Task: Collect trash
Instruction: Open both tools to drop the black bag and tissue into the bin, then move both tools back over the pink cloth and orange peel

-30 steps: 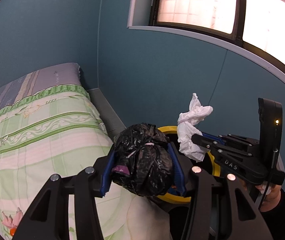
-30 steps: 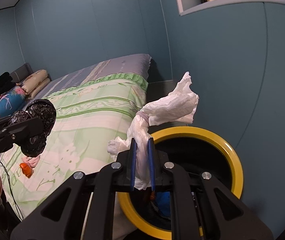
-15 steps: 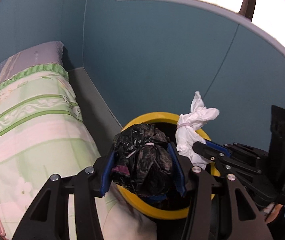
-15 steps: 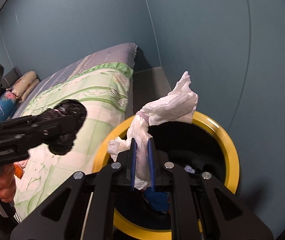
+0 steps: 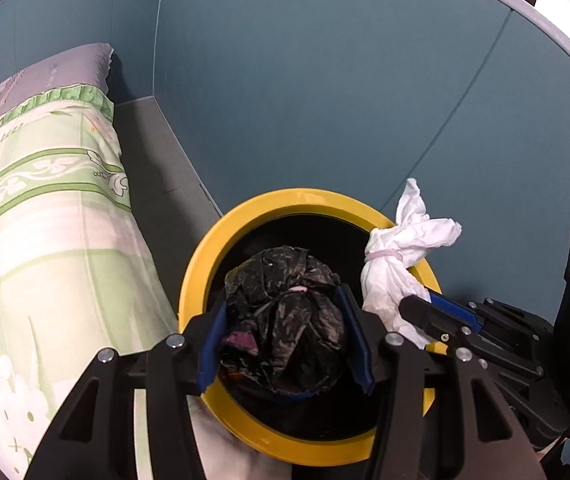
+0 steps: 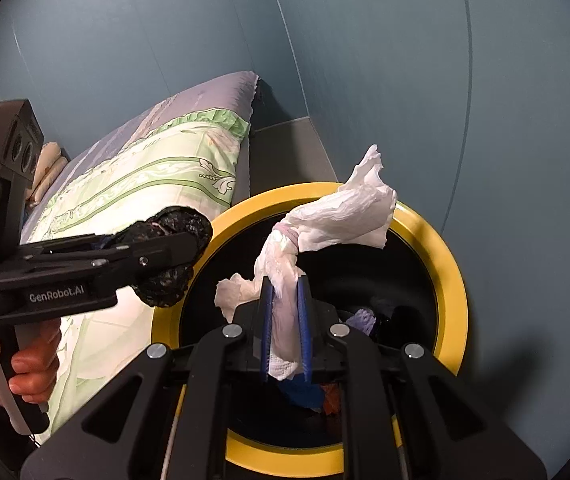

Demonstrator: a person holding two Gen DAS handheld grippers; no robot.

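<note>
Teal walls are backing a bed point(image 5: 41, 216) beside the yellow-rimmed bin point(image 5: 201, 256). Left gripper point(image 5: 285, 336), angling down over the bin's mouth, has just been easing its jaws wider around the black bag wad point(image 5: 285, 312), pads still touching. At three o'clock, the right gripper point(image 6: 285, 320) is clamping the white tissue bundle point(image 6: 337, 220) above the bin. A hand point(image 6: 17, 364) is squeezing the left handle.

The bin's rim point(image 5: 205, 264) is glossy yellow plastic, smooth. The black bag wad point(image 5: 285, 312) is thin crinkled film with a dull sheen; the white tissue bundle point(image 6: 325, 228) is soft, creased paper — matt. The bedspread point(image 6: 157, 176) is printed cloth. The wall point(image 5: 325, 100) looks smooth and matt.
</note>
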